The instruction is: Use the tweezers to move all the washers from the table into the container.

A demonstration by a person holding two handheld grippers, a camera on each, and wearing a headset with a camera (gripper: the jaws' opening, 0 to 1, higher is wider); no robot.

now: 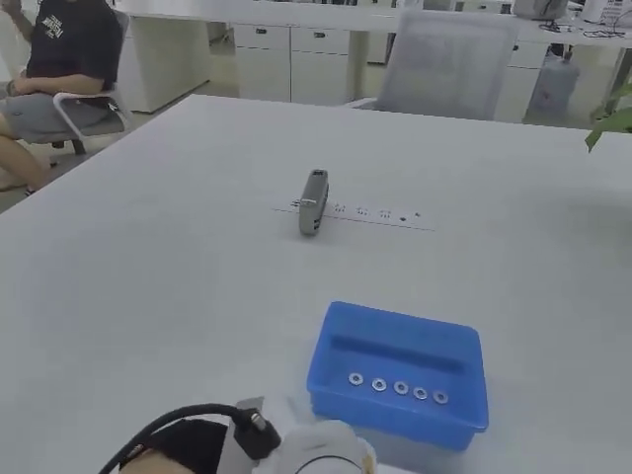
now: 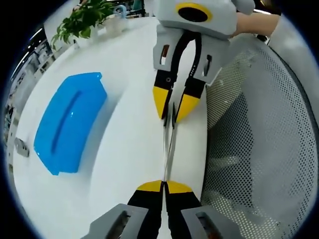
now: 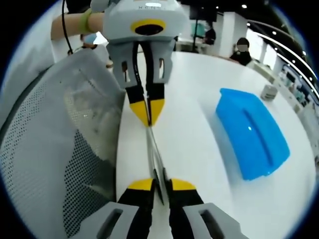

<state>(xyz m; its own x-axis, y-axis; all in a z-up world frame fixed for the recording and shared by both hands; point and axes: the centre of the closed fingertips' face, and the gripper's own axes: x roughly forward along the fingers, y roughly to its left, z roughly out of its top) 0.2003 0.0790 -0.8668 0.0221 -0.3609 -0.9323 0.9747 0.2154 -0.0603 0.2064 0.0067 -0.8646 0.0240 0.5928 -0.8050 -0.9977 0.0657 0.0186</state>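
**Both claws on the tweezers, near edge**

- Left claw: narrow, pinched on one end of the tweezers.
- Right claw: narrow as well, gripping the other end. The tweezers span the gap between my two claws, over the strip of tabletop along its near edge.
- Washers: five, in a row on the floor of the blue container, close to its near wall.
- The container sits by the near edge, right of the middle.

Room to move:
- There is bare tabletop between the tweezers and the container.
- The left half and the far half of the tabletop are open.
- A mesh chair sits just beside the near edge, on the side of the tweezers away from the container.

Around:
- A grey device lies near the middle of the tabletop, at the end of a socket strip, well apart from the container.
- A grey chair stands at the far edge.
- A person is seated beyond the far left corner.
- A plant stands past the far right.
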